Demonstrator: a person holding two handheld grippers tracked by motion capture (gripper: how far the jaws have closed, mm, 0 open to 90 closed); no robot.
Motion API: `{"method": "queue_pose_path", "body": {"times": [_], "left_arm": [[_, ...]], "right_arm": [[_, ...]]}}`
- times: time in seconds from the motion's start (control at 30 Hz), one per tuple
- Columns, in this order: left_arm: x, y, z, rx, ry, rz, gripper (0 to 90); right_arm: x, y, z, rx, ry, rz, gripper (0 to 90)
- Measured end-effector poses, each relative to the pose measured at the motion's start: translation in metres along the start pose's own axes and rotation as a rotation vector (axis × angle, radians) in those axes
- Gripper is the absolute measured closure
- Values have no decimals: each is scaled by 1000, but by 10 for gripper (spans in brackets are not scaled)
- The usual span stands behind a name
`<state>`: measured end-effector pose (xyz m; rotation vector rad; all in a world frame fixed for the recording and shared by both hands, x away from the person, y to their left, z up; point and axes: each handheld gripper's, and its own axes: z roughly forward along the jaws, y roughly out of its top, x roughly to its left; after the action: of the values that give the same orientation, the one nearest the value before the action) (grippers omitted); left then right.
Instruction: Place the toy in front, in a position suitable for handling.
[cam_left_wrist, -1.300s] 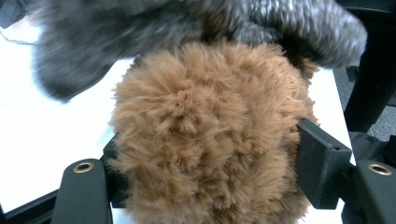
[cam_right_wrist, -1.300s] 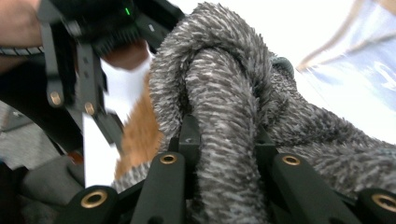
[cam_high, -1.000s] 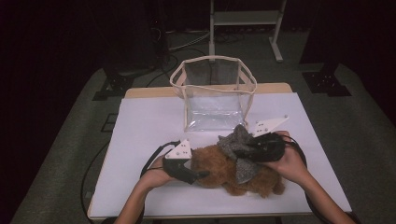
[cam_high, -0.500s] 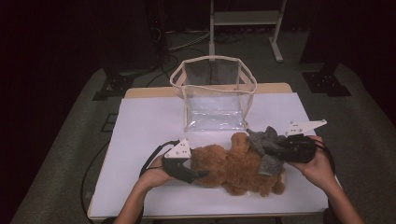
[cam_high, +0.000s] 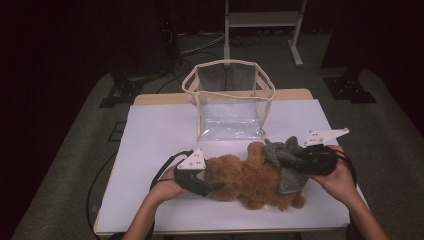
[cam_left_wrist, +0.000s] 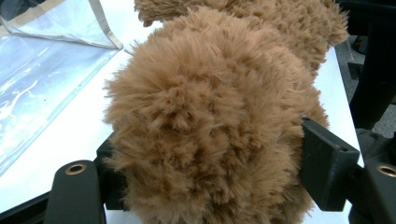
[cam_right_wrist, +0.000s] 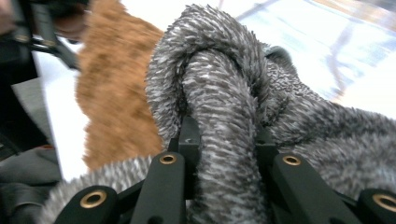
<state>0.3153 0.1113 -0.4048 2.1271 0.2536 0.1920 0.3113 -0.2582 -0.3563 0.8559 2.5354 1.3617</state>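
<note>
A brown plush toy (cam_high: 245, 180) lies lengthwise on the white table (cam_high: 160, 135), near the front edge. My left gripper (cam_high: 207, 186) is shut on the toy's left end; in the left gripper view the brown fur (cam_left_wrist: 210, 107) bulges between the black pads (cam_left_wrist: 327, 168). A grey fuzzy cloth (cam_high: 277, 150) drapes over the toy's right end. My right gripper (cam_high: 295, 159) is shut on a fold of it, and the right gripper view shows the grey cloth (cam_right_wrist: 219, 93) pinched between the jaws, with the brown toy (cam_right_wrist: 116, 107) behind.
A clear plastic bag (cam_high: 227, 107) with beige trim stands open-topped at the back middle of the table, just behind the toy. Its wall (cam_left_wrist: 42, 70) is close on the left in the left gripper view. Bare white table lies to the left. Dark floor surrounds the table.
My right gripper has moved right and slightly toward me with the grey cloth, drawing it from the toy's middle to its right end. The left gripper has stayed put on the toy.
</note>
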Motion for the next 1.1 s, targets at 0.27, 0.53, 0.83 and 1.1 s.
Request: {"method": "queue_pose_path", "body": {"times": [0.27,0.53,0.83,1.1], "left_arm": [[2,-1,0,-6,3,-8,244],[2,0,2,-6,2,-6,231],[2,-1,1,-6,2,-5,229],[3,-1,2,-8,4,-15,223]], "right_arm": [[-9,-7,4,-4,-10,13,724],[1,-1,0,-9,-16,-8,724],[12,9,22,5,32,-59,718],[-9,-28,-11,-26,-13,45,714]]}}
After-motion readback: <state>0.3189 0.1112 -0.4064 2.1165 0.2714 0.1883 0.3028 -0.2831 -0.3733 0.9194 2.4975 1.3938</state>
